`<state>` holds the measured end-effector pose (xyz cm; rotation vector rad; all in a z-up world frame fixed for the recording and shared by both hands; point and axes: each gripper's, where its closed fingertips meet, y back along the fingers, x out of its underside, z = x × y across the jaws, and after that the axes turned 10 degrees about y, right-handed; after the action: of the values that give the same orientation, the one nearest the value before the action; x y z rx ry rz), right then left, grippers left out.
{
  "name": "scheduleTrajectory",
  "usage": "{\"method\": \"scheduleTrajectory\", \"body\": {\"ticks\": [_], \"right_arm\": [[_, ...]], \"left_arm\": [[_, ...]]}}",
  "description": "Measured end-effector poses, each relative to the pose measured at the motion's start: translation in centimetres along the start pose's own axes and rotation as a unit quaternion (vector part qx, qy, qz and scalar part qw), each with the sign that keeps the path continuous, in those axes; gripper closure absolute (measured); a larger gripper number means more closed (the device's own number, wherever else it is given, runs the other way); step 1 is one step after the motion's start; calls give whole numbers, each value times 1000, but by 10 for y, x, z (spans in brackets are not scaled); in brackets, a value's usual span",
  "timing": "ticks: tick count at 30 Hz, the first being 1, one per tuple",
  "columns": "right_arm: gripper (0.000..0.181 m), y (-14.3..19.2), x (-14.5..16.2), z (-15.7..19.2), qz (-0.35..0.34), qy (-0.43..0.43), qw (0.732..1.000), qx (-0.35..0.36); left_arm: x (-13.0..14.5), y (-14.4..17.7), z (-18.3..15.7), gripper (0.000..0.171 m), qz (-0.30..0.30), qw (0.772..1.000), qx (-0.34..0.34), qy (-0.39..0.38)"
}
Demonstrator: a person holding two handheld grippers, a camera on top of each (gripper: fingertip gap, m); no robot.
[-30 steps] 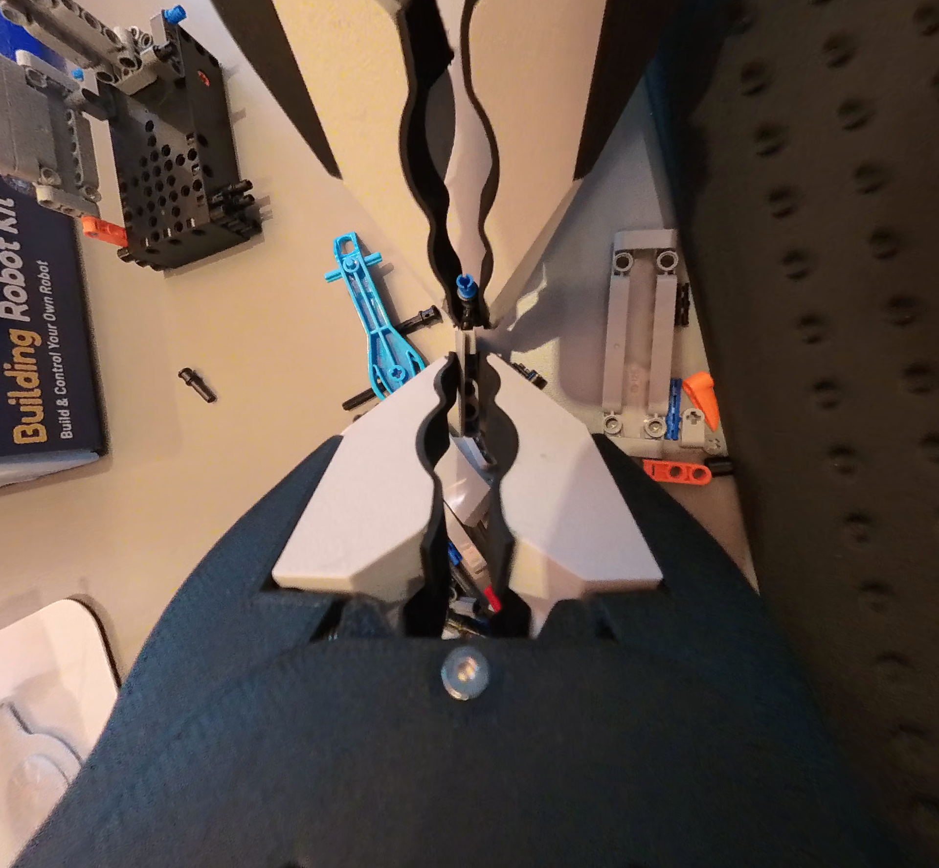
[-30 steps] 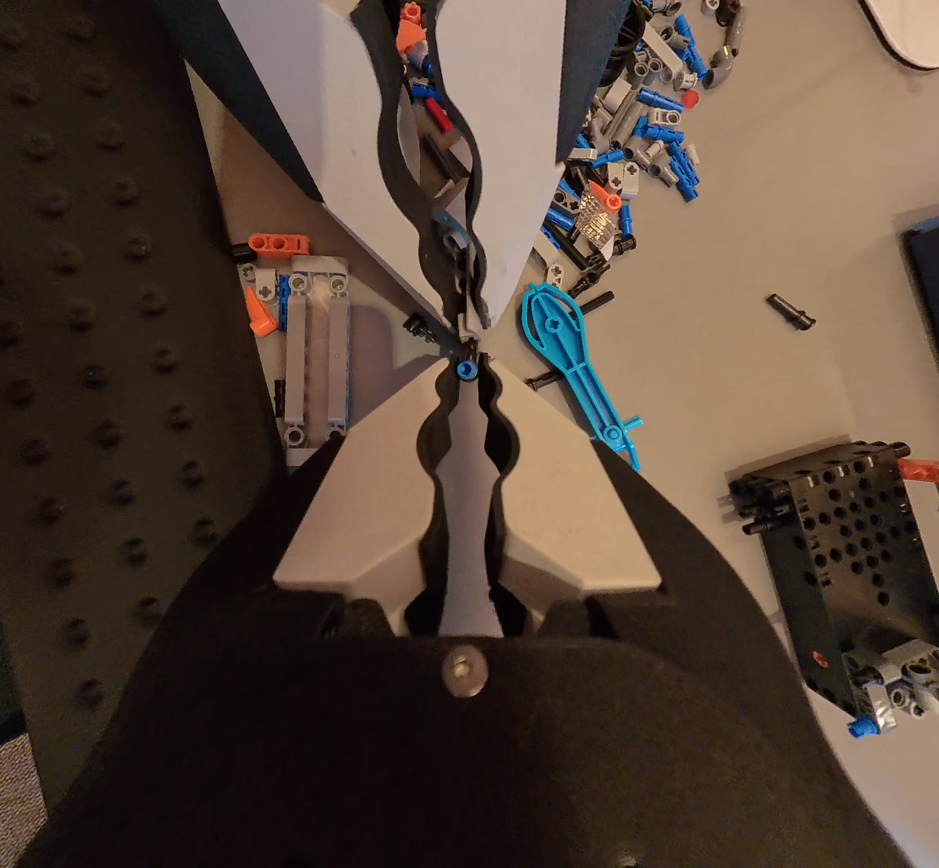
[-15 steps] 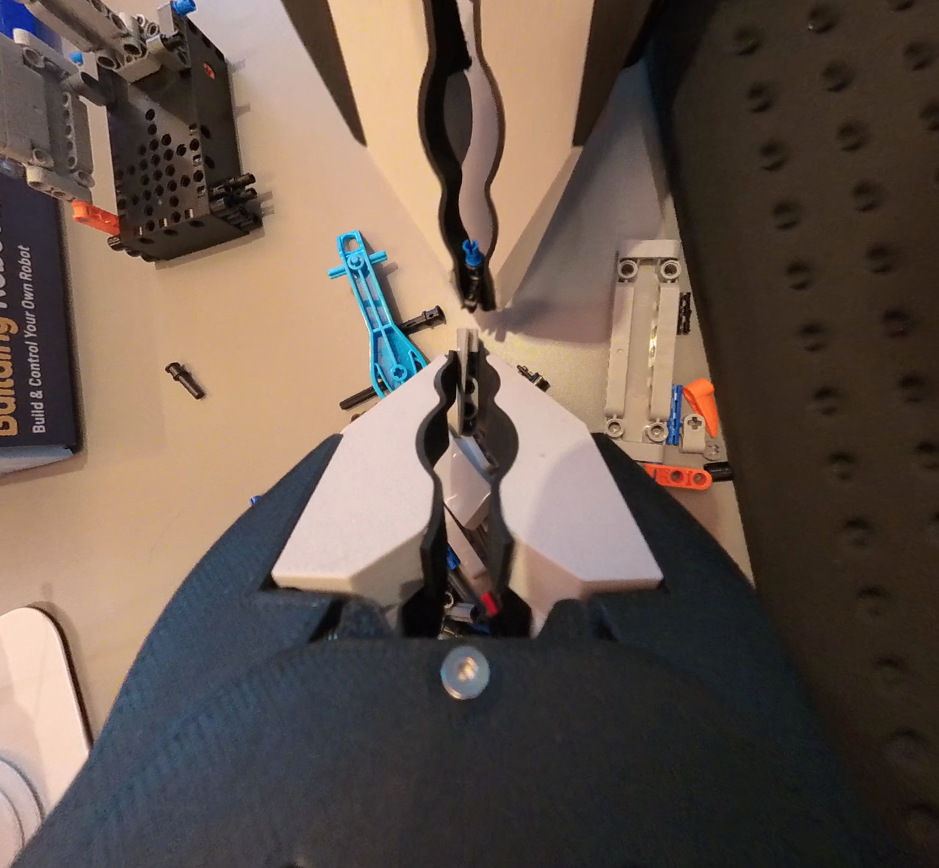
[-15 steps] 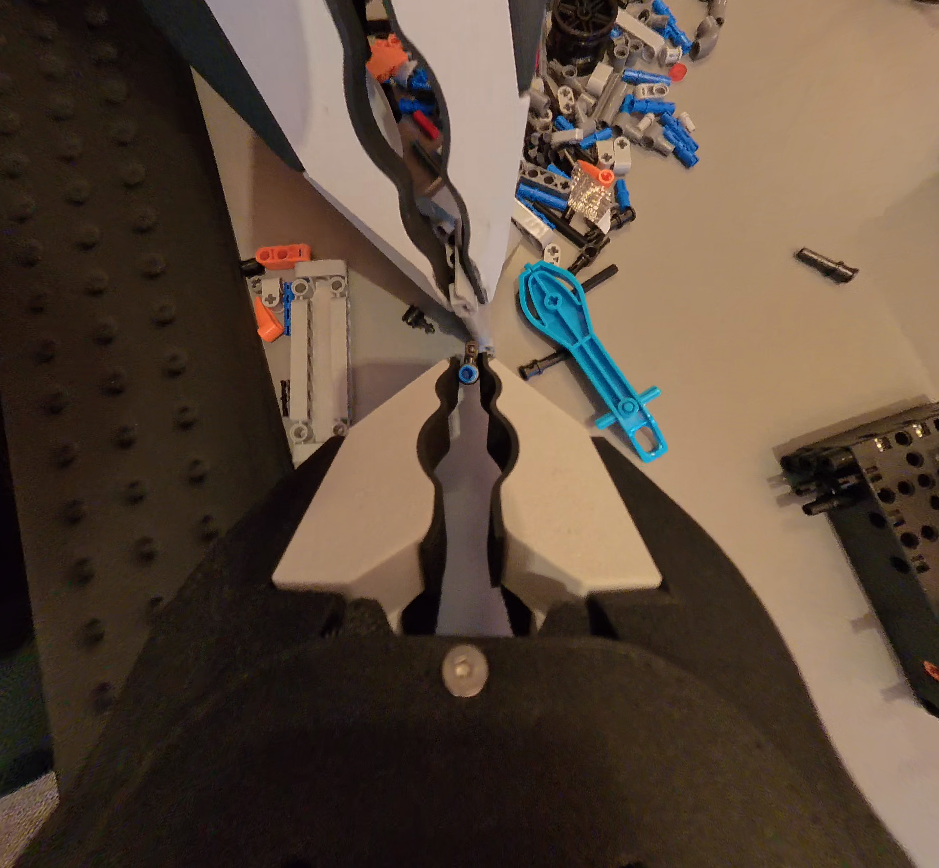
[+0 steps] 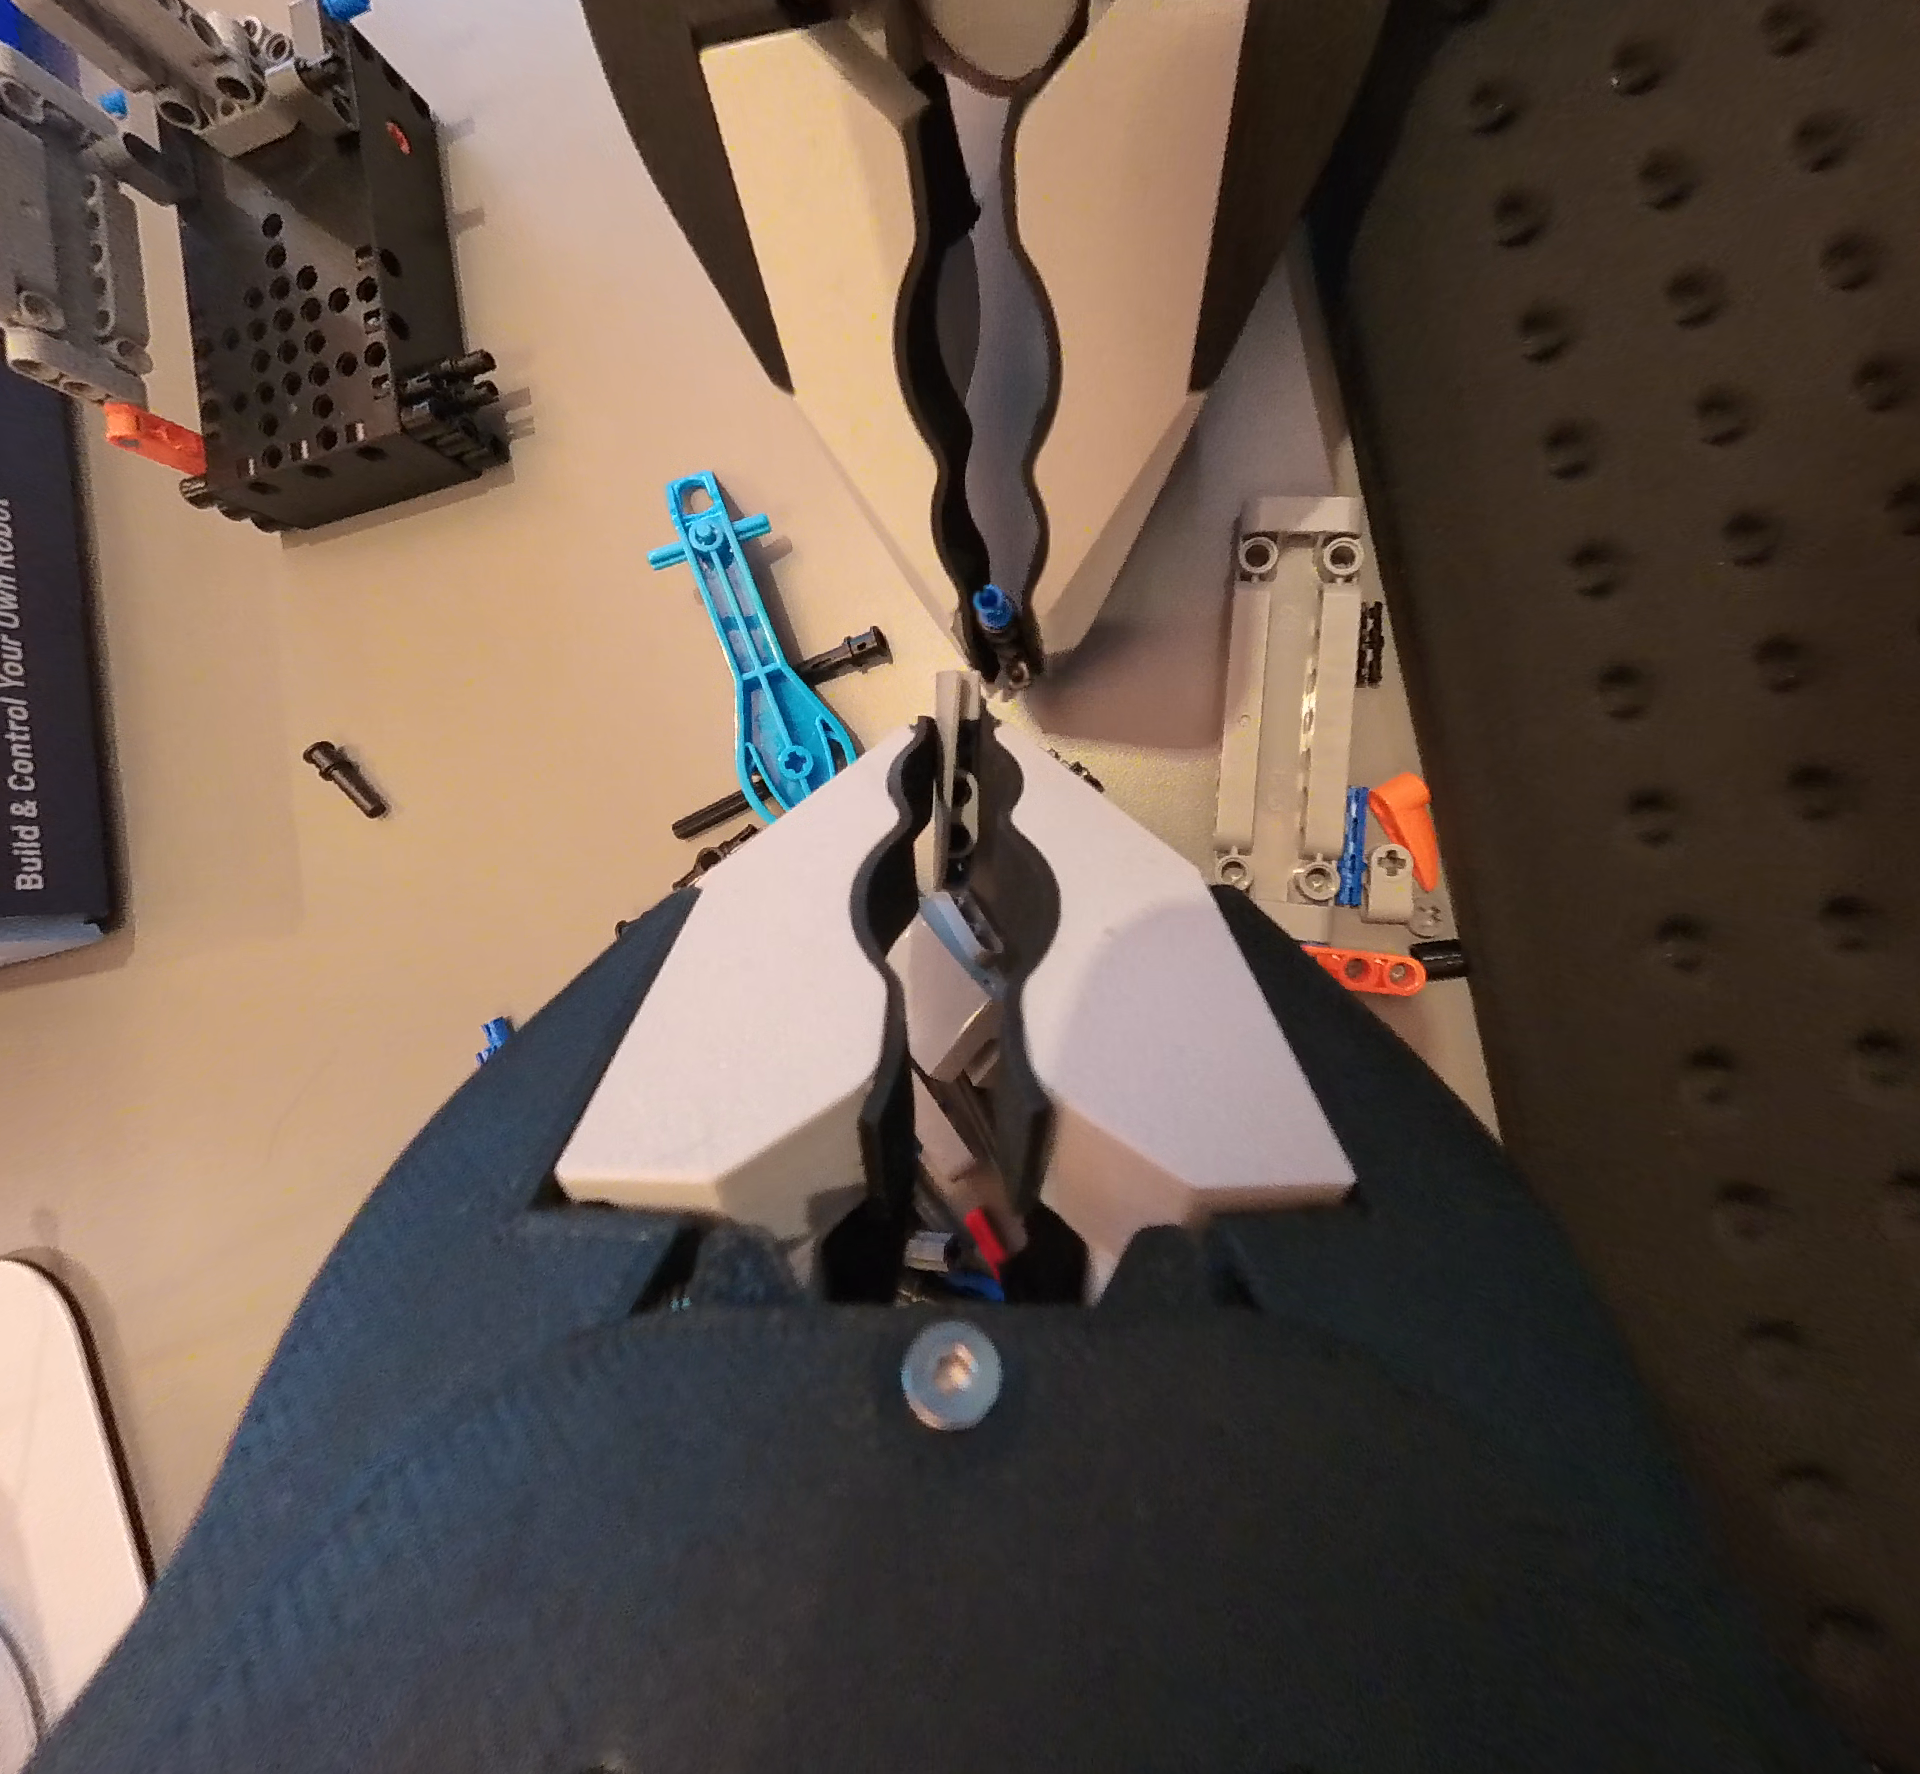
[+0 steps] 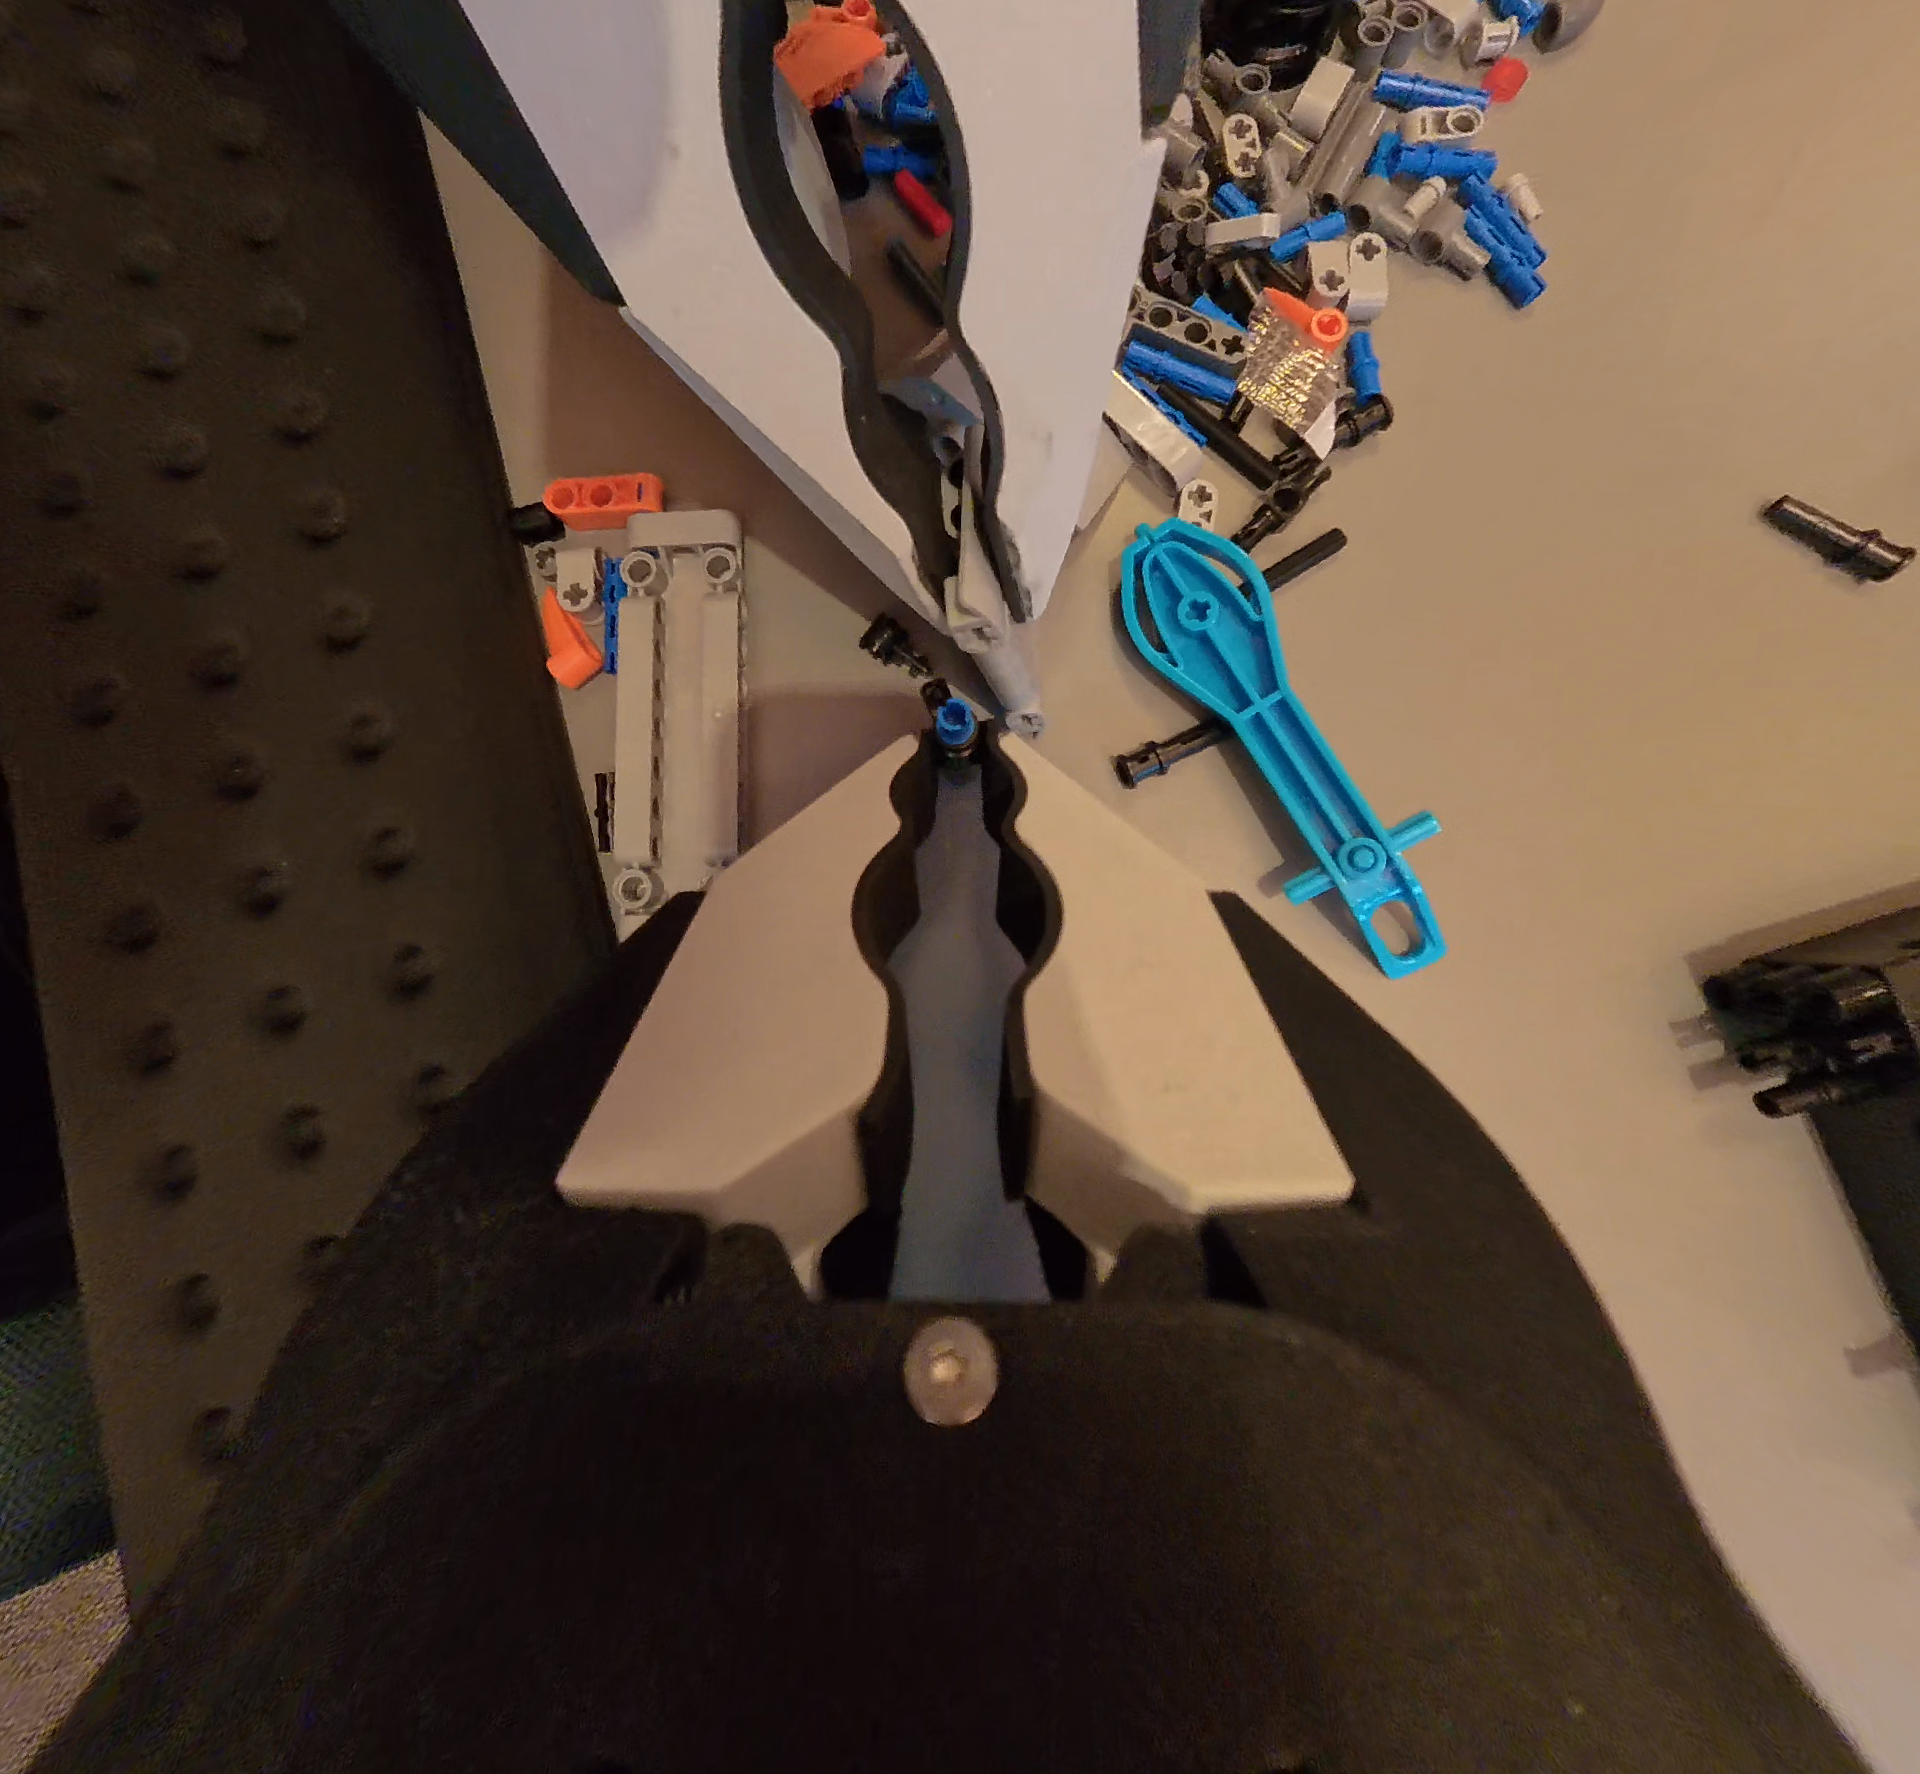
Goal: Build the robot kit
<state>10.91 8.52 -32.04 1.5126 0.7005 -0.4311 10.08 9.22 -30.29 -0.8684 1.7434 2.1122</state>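
Grey beam (image 5: 957,768) clamped in my left gripper (image 5: 958,737), sticking out past the tips. My right gripper (image 6: 954,745) pinched on one blue pin (image 6: 952,718); pin tip just beside the beam end, contact unclear. Both hover over the tabletop (image 6: 1558,581). One cyan paddle-shaped piece (image 6: 1262,716) lies near, two black axles beside it. One grey frame (image 5: 1294,696) by the dark studded mat (image 5: 1662,581), two orange bits next to it. One black perforated block (image 5: 312,301) farther left. Loose parts pile (image 6: 1351,197) beyond.
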Motion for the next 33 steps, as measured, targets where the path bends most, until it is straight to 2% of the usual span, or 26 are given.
{"method": "scheduleTrajectory", "body": {"ticks": [3,6,14,21,28,33], "right_arm": [[166,0,-2,2,-8,-7,1000,-7],[176,2,-5,2,-18,-1,1000,-4],[172,8,-11,3,-47,-10,999,-11],[177,9,-11,4,-48,-4,999,-10],[177,27,-16,-10,-72,13,996,48],[177,25,-19,-13,-59,39,995,77]], "left_arm": [[0,0,-1,168,0,1000,1,0],[0,0,-1,168,-1,1000,3,1],[0,1,-1,168,-1,1000,5,2],[0,1,-2,168,-1,1000,5,2],[0,1,-1,168,-4,1000,10,10],[0,1,1,168,-4,1000,12,19]]}}
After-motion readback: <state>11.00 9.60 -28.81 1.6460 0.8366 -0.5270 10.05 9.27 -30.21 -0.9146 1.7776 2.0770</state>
